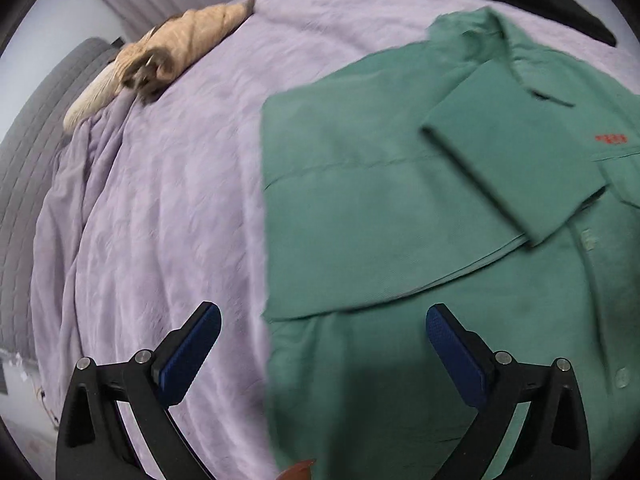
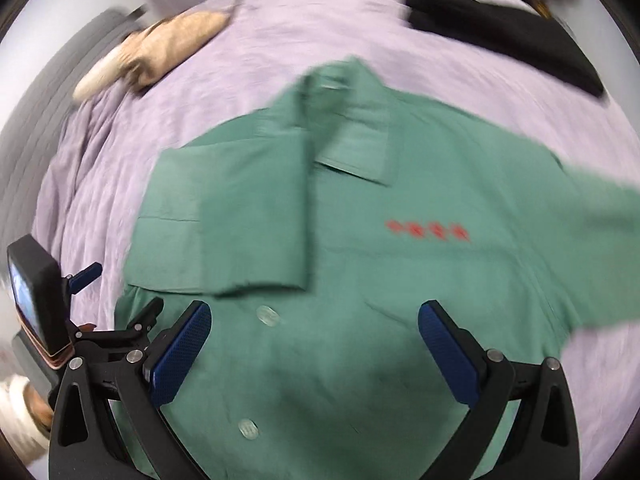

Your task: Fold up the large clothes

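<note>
While both grippers hover released over the bed:
Left gripper (image 1: 323, 350): spread wide, empty, above folded left side.
Green cotton button-up shirt (image 2: 360, 280): flat on lilac bedsheet (image 1: 168, 200).
Right gripper (image 2: 315, 346): agape; next, pinch unfolded right sleeve, fold inward squarely.

Green button-front shirt (image 2: 360, 280) lying face up on lilac bed cover (image 2: 260, 40), collar far side, red chest lettering; one sleeve (image 1: 516, 168) folded across front, other spread out.

Wrinkly lilac bedspread (image 1: 168, 208) covers the whole bed. Grey ribbed padded headboard (image 1: 36, 152) along its left edge, pale wall (image 1: 52, 20) behind.
</note>
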{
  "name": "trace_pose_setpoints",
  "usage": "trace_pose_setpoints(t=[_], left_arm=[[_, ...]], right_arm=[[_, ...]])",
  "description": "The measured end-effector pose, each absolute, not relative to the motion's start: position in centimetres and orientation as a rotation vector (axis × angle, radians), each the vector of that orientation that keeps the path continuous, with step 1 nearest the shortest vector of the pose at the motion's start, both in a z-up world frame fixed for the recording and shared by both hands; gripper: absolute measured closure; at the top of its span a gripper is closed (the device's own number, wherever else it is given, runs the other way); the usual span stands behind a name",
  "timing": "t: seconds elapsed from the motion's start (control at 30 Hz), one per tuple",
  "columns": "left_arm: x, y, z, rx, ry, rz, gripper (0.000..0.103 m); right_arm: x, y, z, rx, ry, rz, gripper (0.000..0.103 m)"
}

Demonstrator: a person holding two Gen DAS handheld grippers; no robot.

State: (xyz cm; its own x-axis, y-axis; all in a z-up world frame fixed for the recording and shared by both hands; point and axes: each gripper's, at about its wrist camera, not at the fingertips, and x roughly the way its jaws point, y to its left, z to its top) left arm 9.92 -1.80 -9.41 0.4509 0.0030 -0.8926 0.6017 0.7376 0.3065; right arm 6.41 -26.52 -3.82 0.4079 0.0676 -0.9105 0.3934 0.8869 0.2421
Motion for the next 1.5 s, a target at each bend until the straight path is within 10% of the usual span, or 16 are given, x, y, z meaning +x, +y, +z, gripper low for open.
trace_pose_setpoints(t=[0.23,0.3,0.37,0.77,0.87,1.07,1.13,1.17,1.5], left_arm=[[14.5,1.4,-11.7,0.545,1.038,-0.193,0.0],[15.8,2.2,-12.2,0.482,1.082,-0.185,0.0],[15.5,2.8,-12.3,0.46,1.087,-0.206,0.0],[15.7,3.1,-11.8,0.53,1.103,-0.285,0.0],[14.8,4.7,-10.4,0.543,1.157,-0.32,0.0],[15.7,4.3,-7.0,0.367,1.159,-0.349,0.0],[16.6,2.1,-7.5,0.365,1.141,-0.363,0.0],[16.9,0.9,-8.3,0.399,1.129,-0.36,0.0],[17.7,2.5,-12.2,0.454,1.209,-0.29,0.0]], right_arm=[[14.7,-18.5,-10.5,0.051,1.286,-0.175,0.001],[15.2,-19.0,-11.9,0.038,1.307,-0.18,0.045],[14.1,-21.3,-9.9,0.14,1.255,-0.218,0.067],[-7.1,-41.3,-14.7,1.39,0.852,-0.411,0.06],[-8.7,-41.2,-13.4,1.382,0.834,-0.397,0.033],[-6.2,-39.0,-13.1,1.338,0.884,-0.324,0.031],[-4.3,-38.6,-13.4,1.342,0.891,-0.313,0.056],[-2.3,-37.9,-13.4,1.31,0.917,-0.32,0.093],[-3.3,-37.9,-15.1,1.189,1.031,-0.4,0.101]])
